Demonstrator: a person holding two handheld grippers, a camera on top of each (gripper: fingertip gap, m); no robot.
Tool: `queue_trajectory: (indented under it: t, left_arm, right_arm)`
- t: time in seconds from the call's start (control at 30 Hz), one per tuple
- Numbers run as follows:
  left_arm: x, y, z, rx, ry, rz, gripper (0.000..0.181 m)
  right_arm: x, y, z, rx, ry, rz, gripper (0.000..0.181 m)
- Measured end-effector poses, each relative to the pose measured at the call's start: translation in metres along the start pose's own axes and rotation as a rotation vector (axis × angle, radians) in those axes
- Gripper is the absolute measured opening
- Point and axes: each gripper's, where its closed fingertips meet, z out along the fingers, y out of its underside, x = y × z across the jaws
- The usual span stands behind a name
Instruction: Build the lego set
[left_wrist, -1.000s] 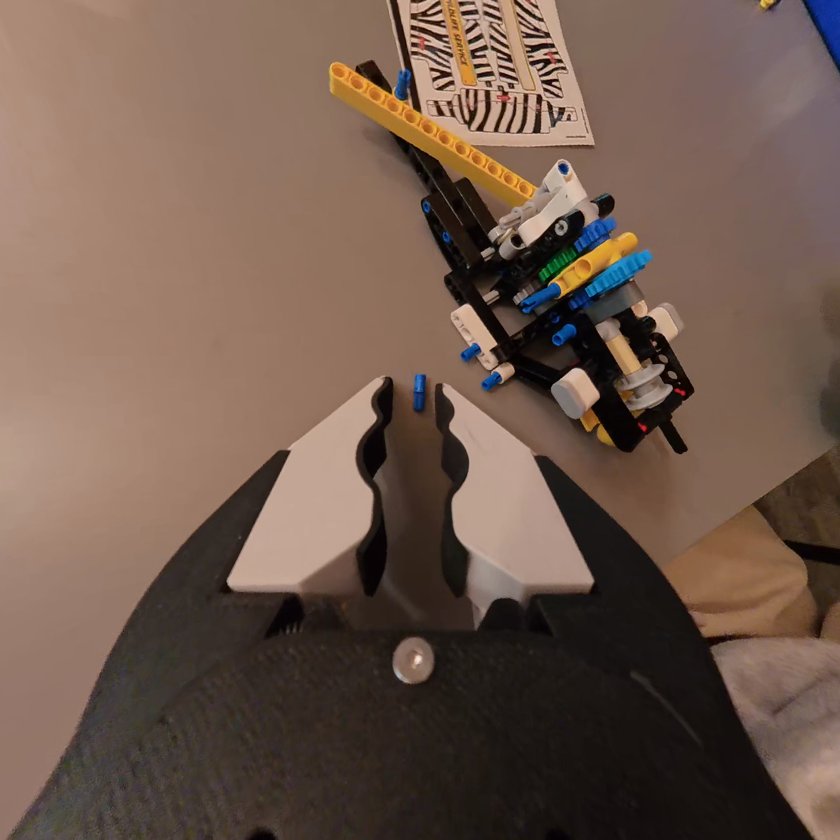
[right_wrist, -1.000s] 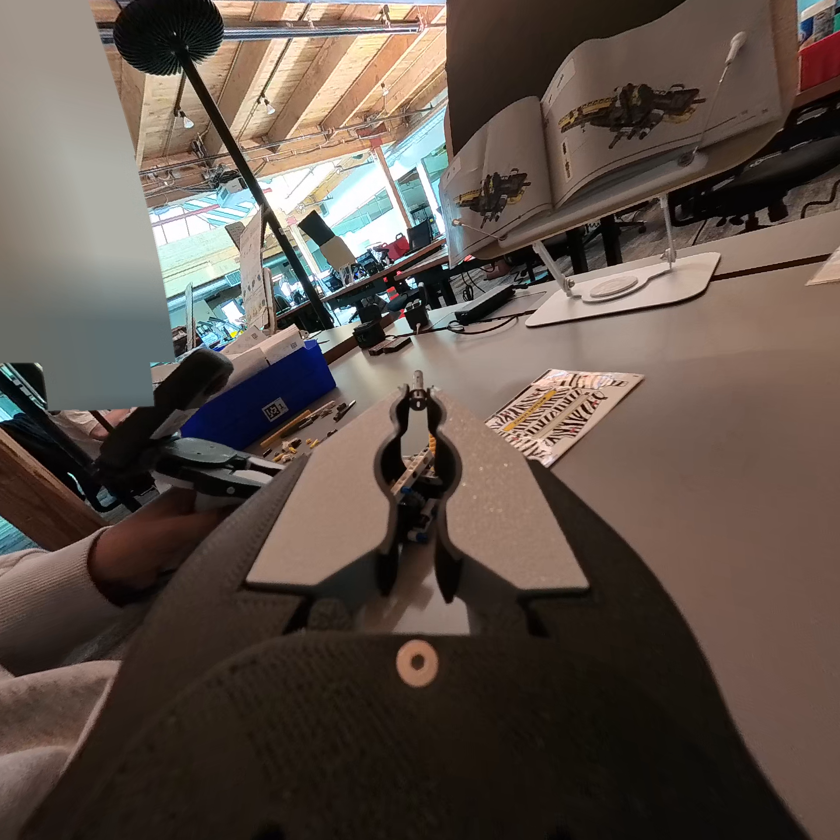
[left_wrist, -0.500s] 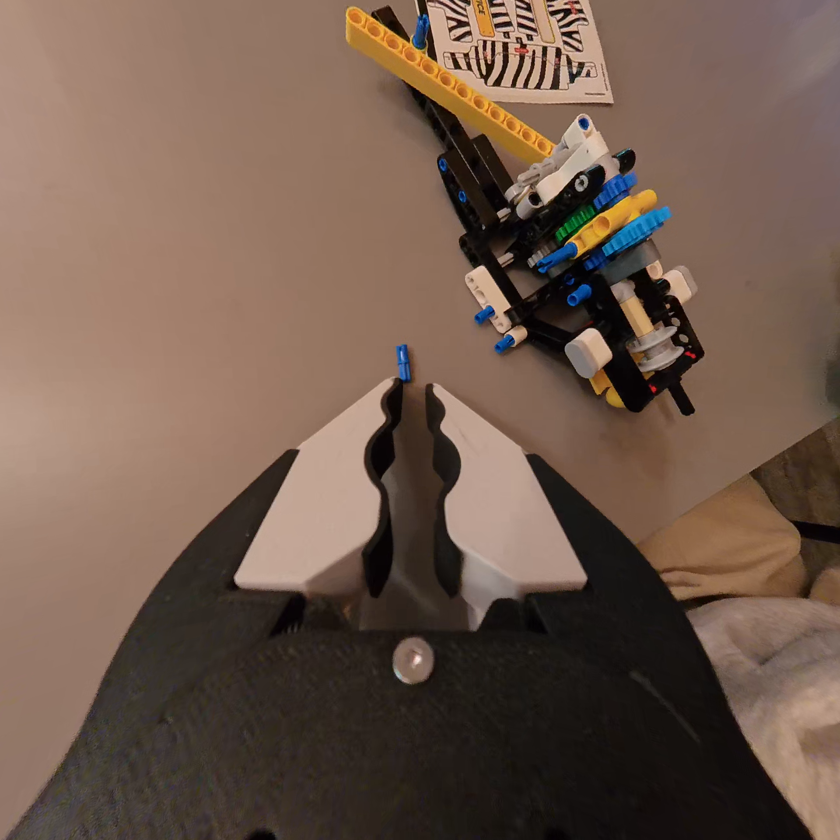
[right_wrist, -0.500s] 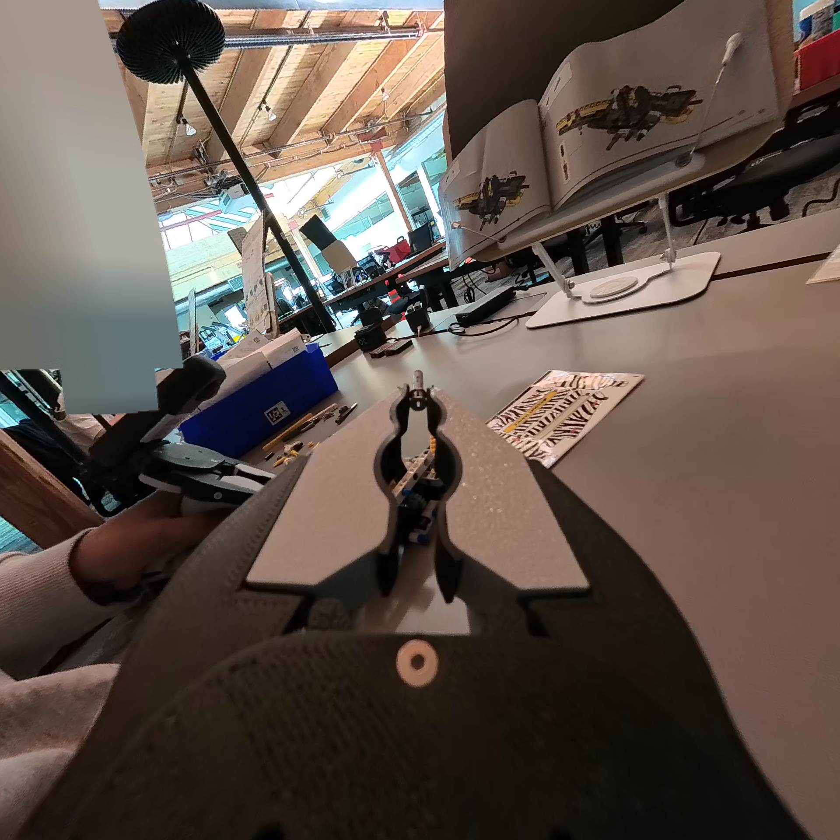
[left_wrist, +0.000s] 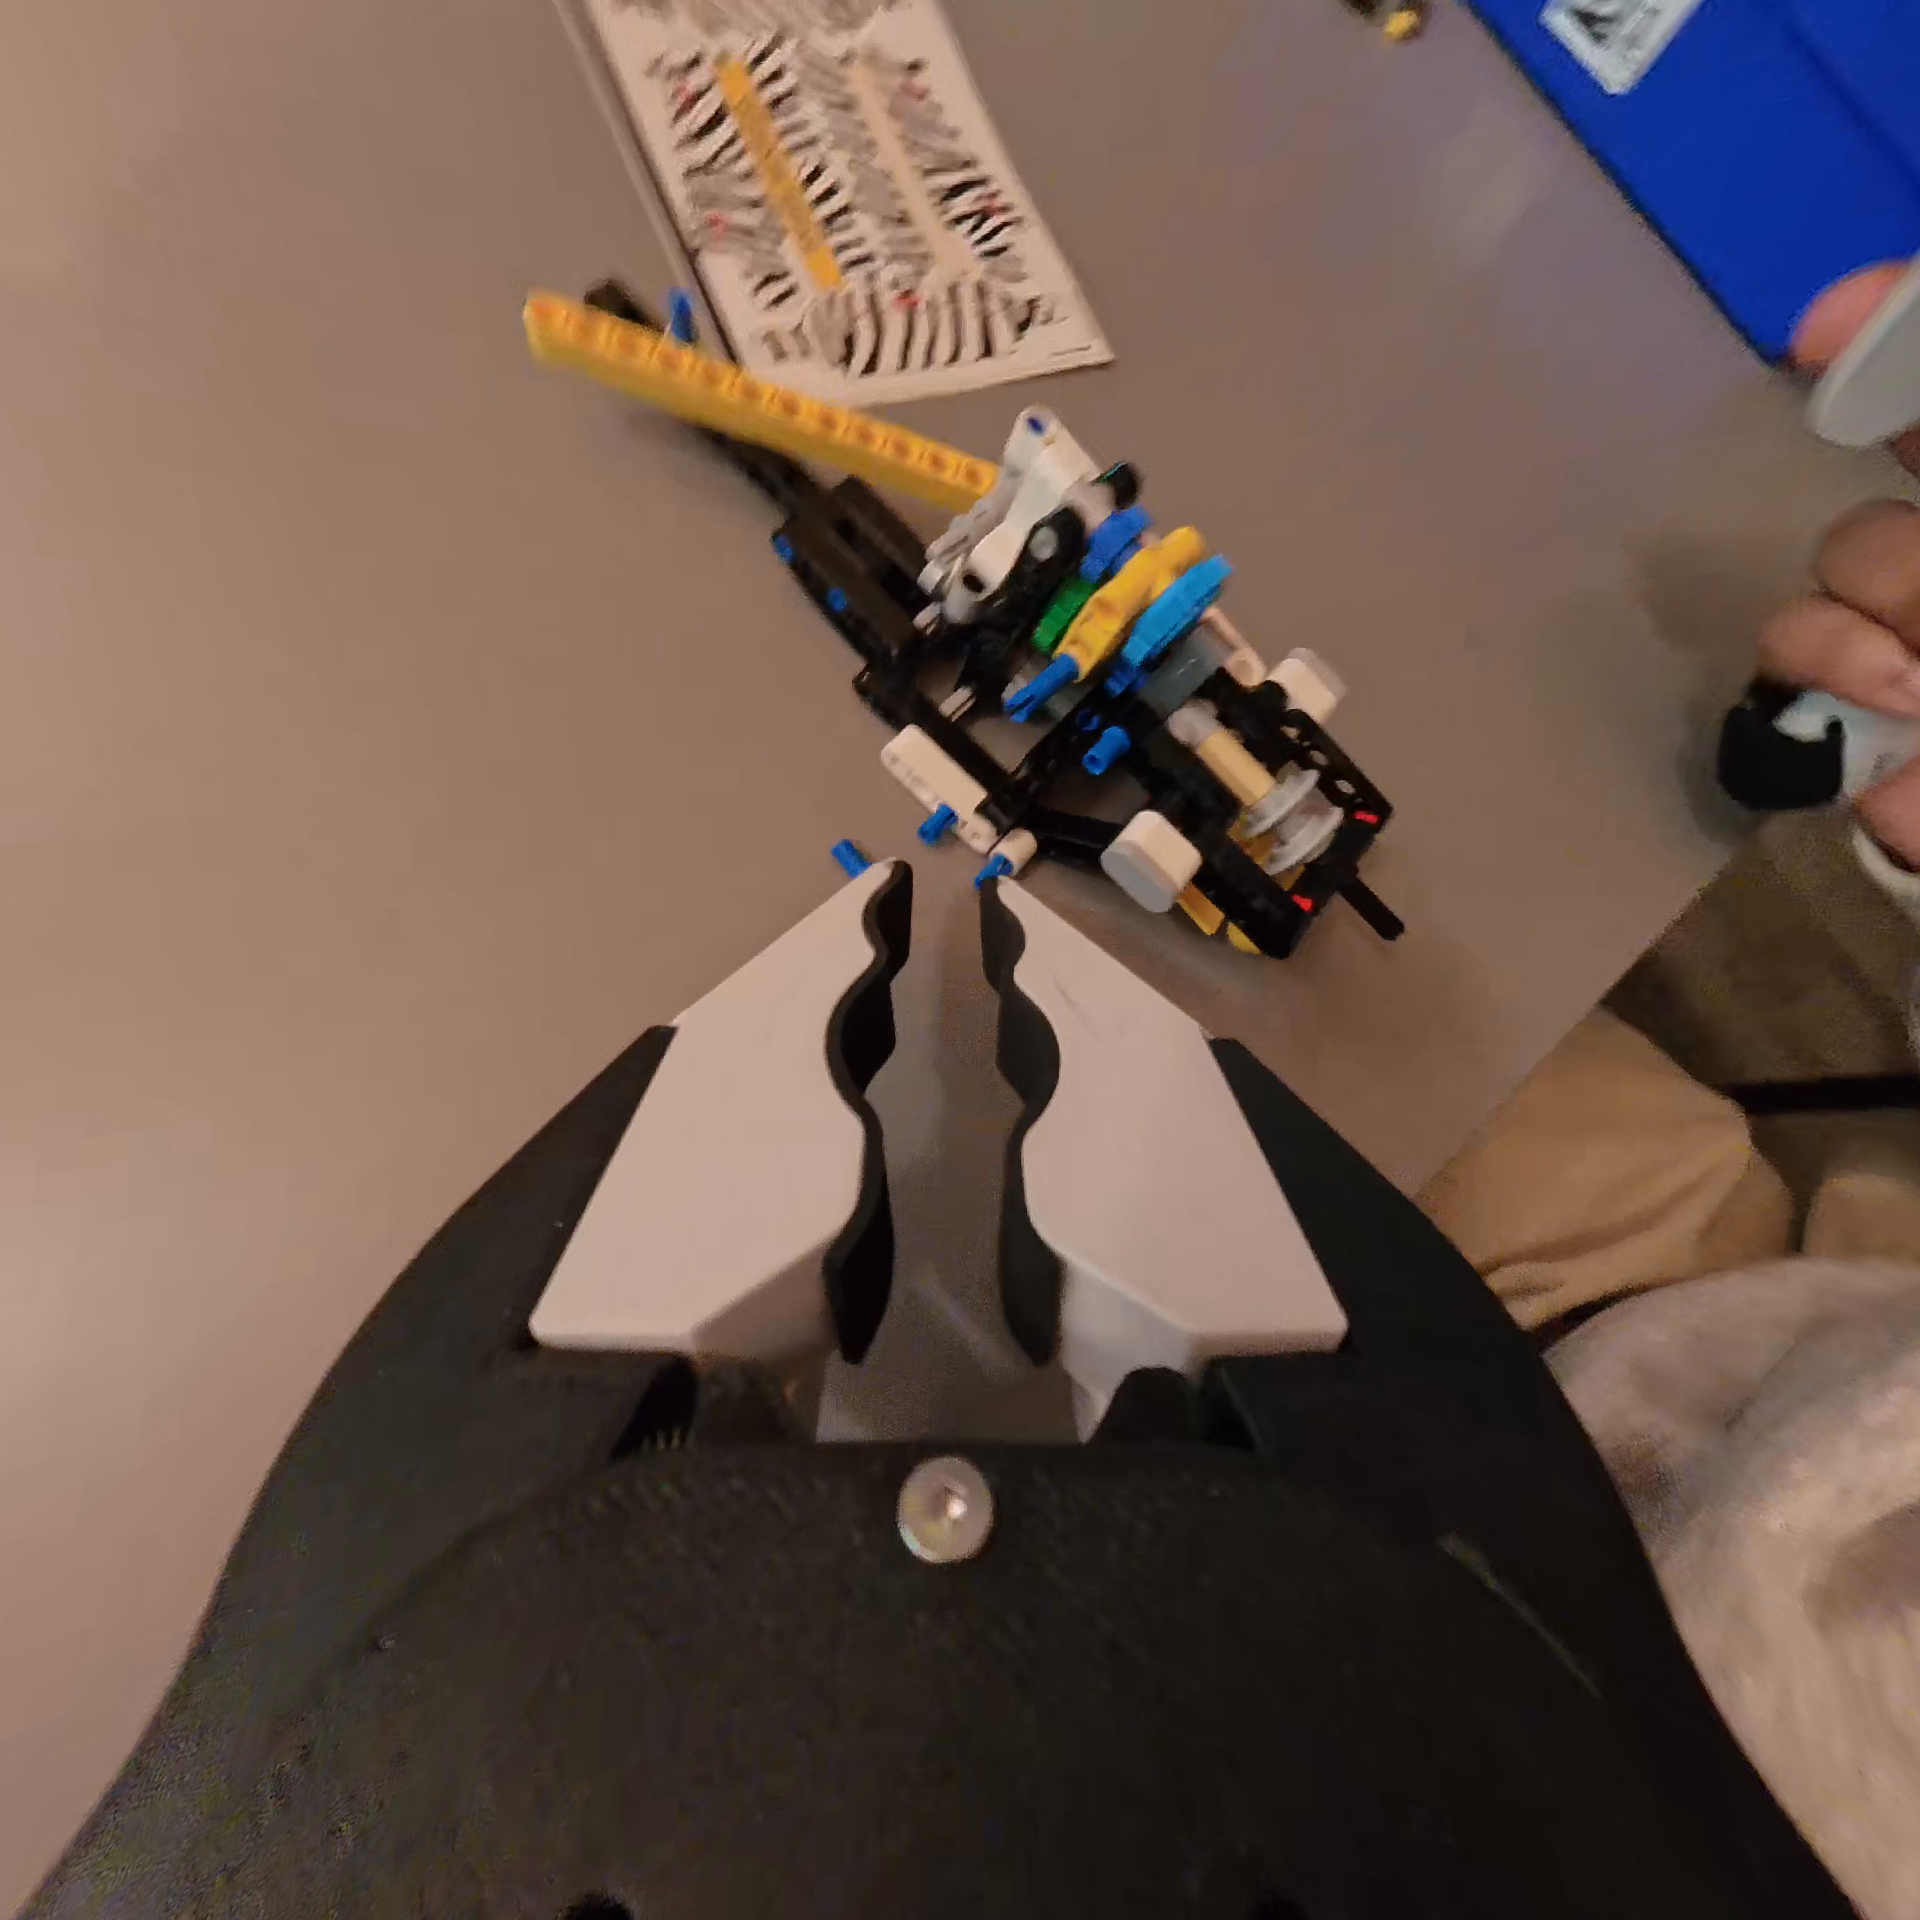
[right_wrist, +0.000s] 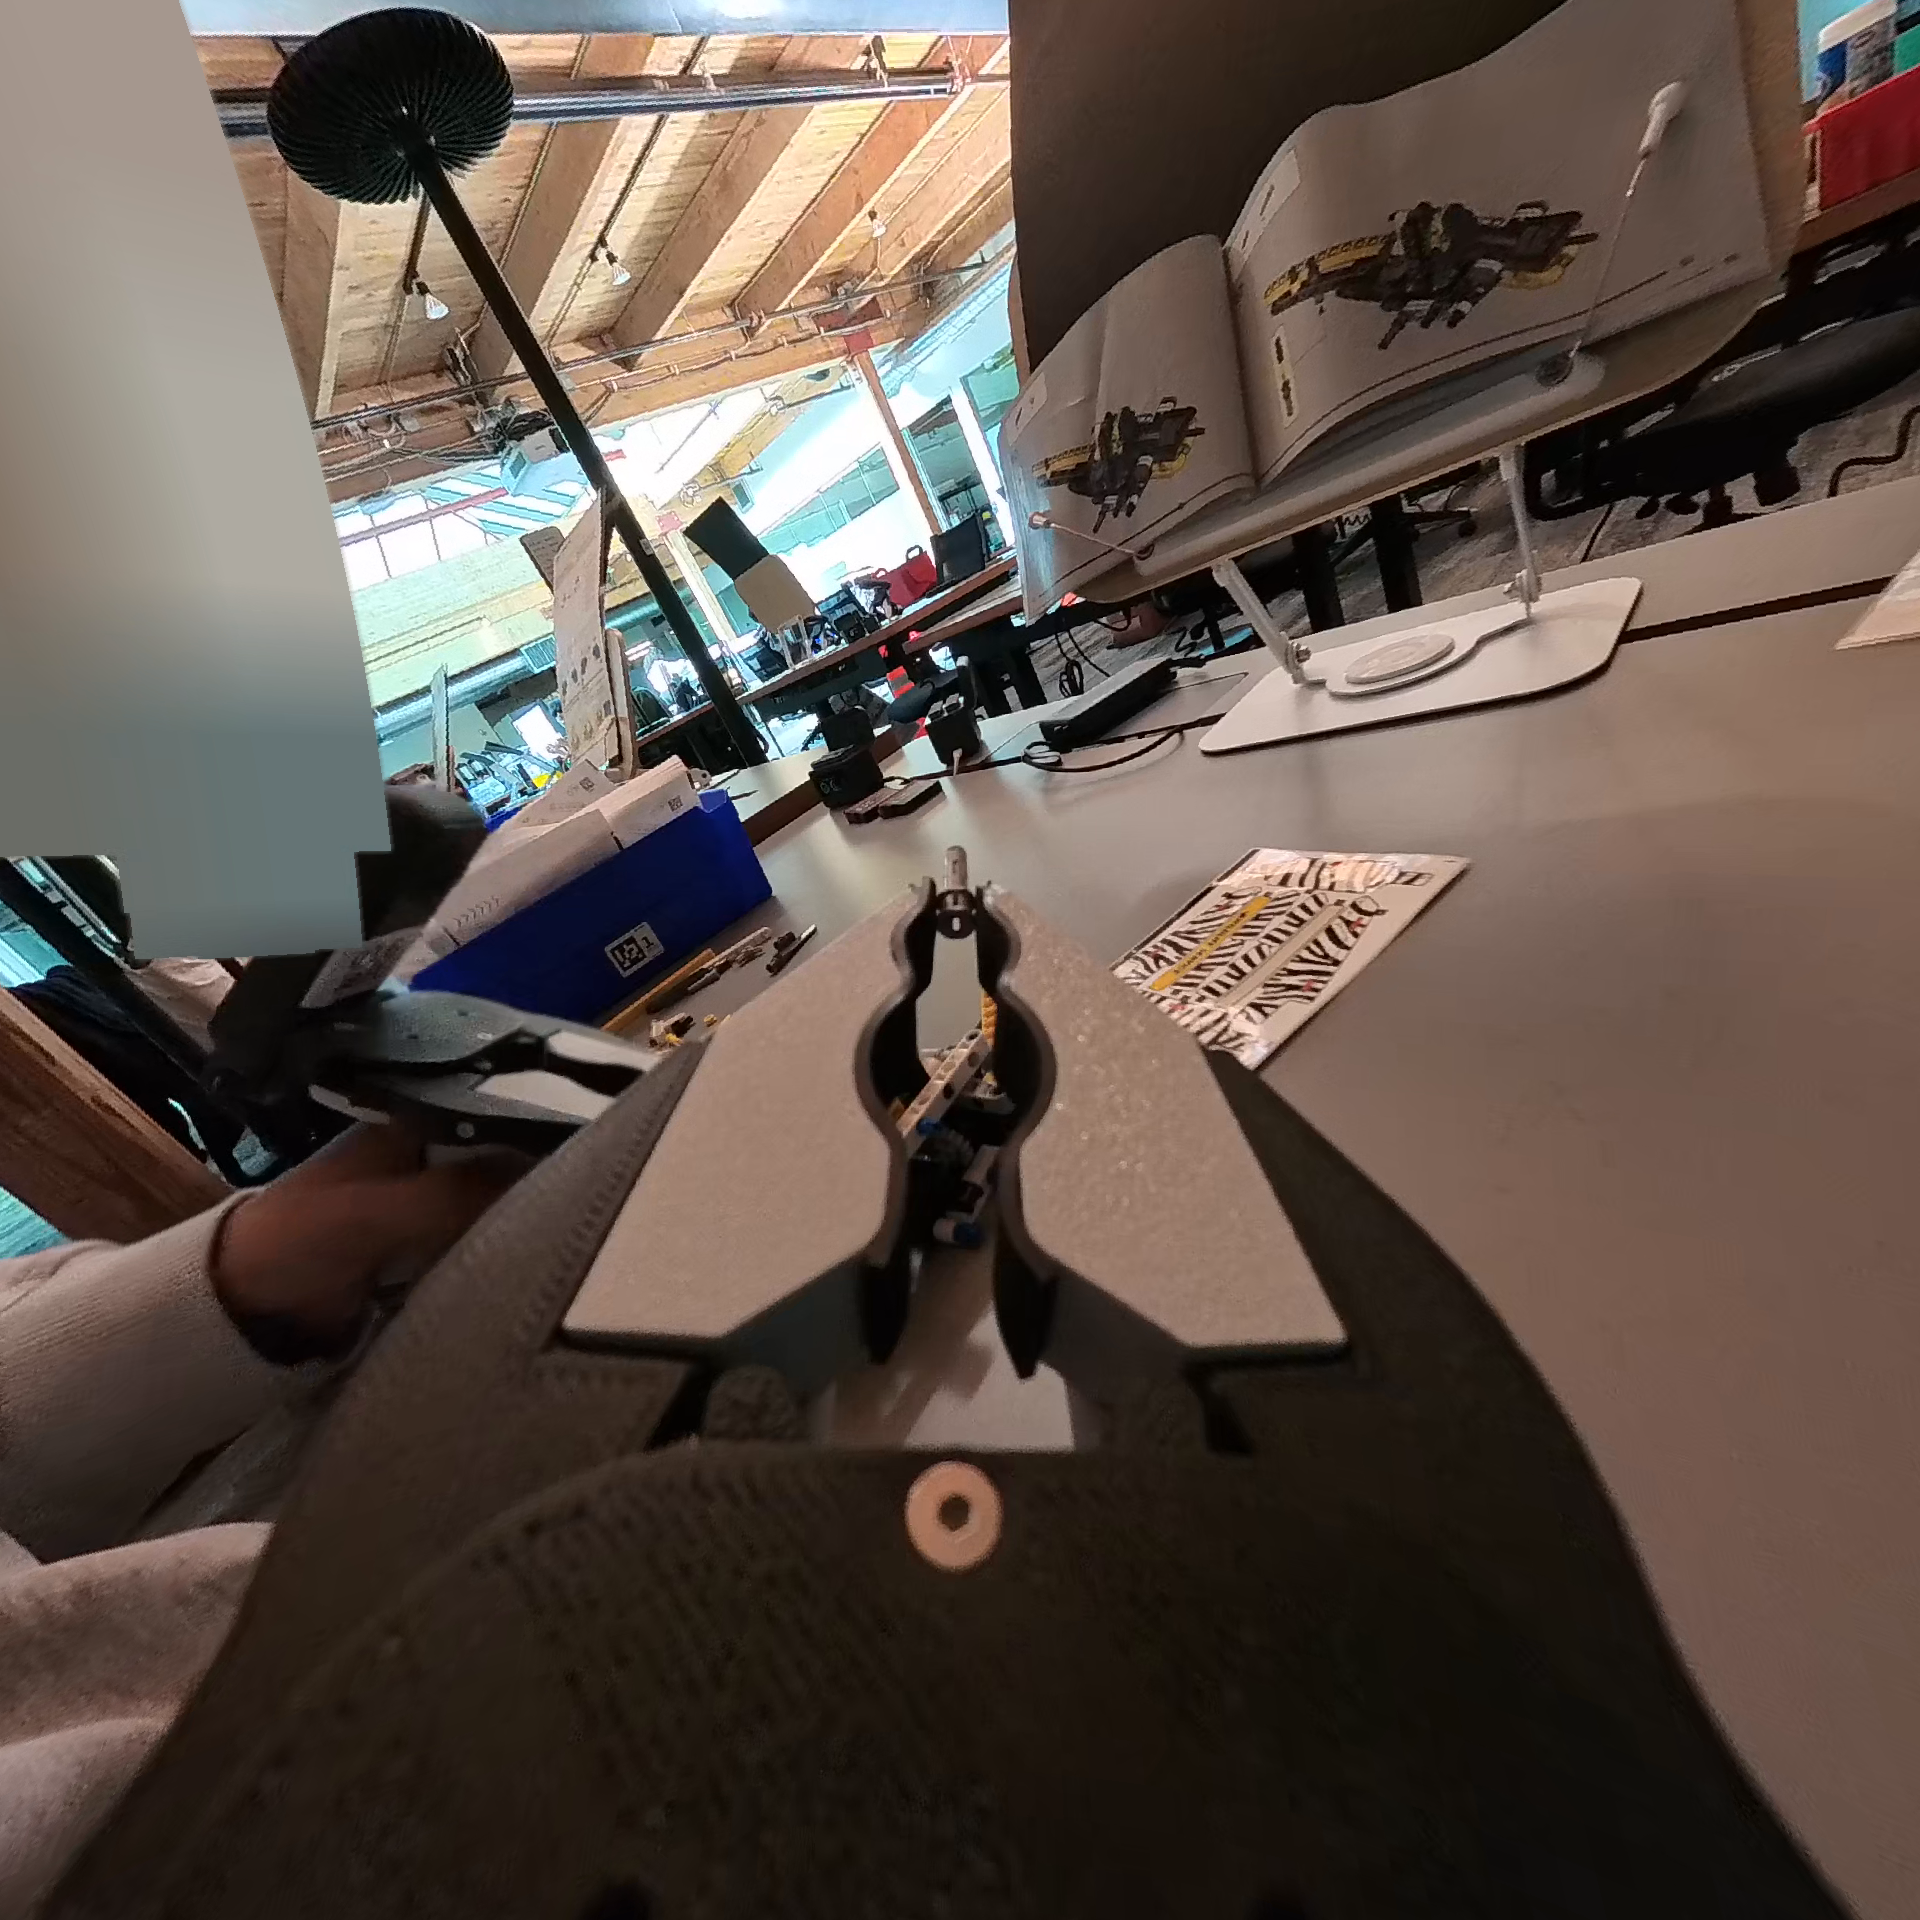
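The part-built lego model, black frame with blue, yellow and green gears and a long yellow beam, lies on the grey table. My left gripper hovers just short of it, jaws a narrow gap apart and empty. A loose blue pin lies on the table just left of the left fingertip. My right gripper is shut on a small grey pin that sticks out past its tips. The model shows through its finger gap, and the left gripper is at its left.
A zebra-striped sticker sheet lies beyond the model. A blue bin with loose parts beside it stands at the back left. An open instruction book rests on a white stand. The table edge is close on the right. Across from one pair of fingers to the other is roughly 20 cm.
My left gripper's jaws have narrowed and it has swung right toward the model; the blue pin, once between the tips, now lies left of them. The right gripper has barely moved.
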Motion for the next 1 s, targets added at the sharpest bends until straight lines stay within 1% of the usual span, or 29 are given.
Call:
queue_trajectory:
  t: [0.03, 0.1, 0.17, 0.23, 0.3, 0.33, 0.37, 0.43, 0.5, 0.6, 0.7, 0.87, 0.93, 1.0]
  left_arm:
    - [0.001, -0.005, -0.002, 0.012, 0.026, 0.077, 0.012]
    - [-0.003, -0.009, -0.001, -0.004, 0.066, 0.264, 0.015]
    - [-0.008, -0.006, 0.005, -0.075, 0.123, 0.433, 0.02]
    - [-0.004, -0.002, 0.009, -0.157, 0.237, 0.525, 0.023]
    - [0.009, -0.001, 0.009, -0.202, 0.377, 0.562, 0.03]
    - [0.012, 0.0, 0.009, -0.234, 0.427, 0.57, 0.036]
    - [0.011, 0.001, 0.011, -0.267, 0.44, 0.572, 0.038]
    - [0.006, 0.001, 0.015, -0.307, 0.434, 0.589, 0.038]
    - [0.005, 0.001, 0.017, -0.317, 0.44, 0.594, 0.038]
    - [0.008, 0.009, 0.014, -0.345, 0.48, 0.572, 0.038]
    - [0.005, 0.017, 0.013, -0.369, 0.459, 0.571, 0.037]
    - [0.004, 0.025, 0.001, -0.371, 0.442, 0.553, 0.038]
    - [0.001, 0.025, -0.001, -0.352, 0.416, 0.552, 0.037]
    - [-0.001, 0.022, 0.0, -0.322, 0.389, 0.513, 0.036]
  right_arm:
    - [0.0, 0.0, 0.0, 0.001, -0.001, 0.003, 0.005]
    - [0.0, 0.0, 0.0, 0.004, -0.006, 0.013, 0.005]
    - [-0.001, 0.0, 0.0, 0.004, -0.009, 0.017, 0.005]
    - [0.0, 0.0, 0.0, 0.003, -0.003, 0.007, 0.005]
    - [0.001, -0.002, -0.001, 0.005, 0.008, -0.007, 0.005]
    - [0.003, -0.002, -0.001, 0.007, 0.013, -0.012, 0.005]
    - [0.004, -0.003, -0.001, 0.008, 0.018, -0.015, 0.005]
    - [0.005, -0.003, -0.002, 0.009, 0.024, -0.016, 0.005]
    - [0.006, -0.003, -0.002, 0.012, 0.024, -0.013, 0.005]
    - [0.007, -0.003, -0.002, 0.012, 0.021, -0.003, 0.005]
    - [0.006, -0.003, -0.002, 0.014, 0.017, 0.003, 0.005]
    - [0.007, -0.004, -0.002, 0.016, 0.019, 0.002, 0.005]
    - [0.006, -0.004, -0.002, 0.017, 0.017, 0.004, 0.005]
    - [0.006, -0.003, -0.002, 0.014, 0.014, 0.003, 0.005]
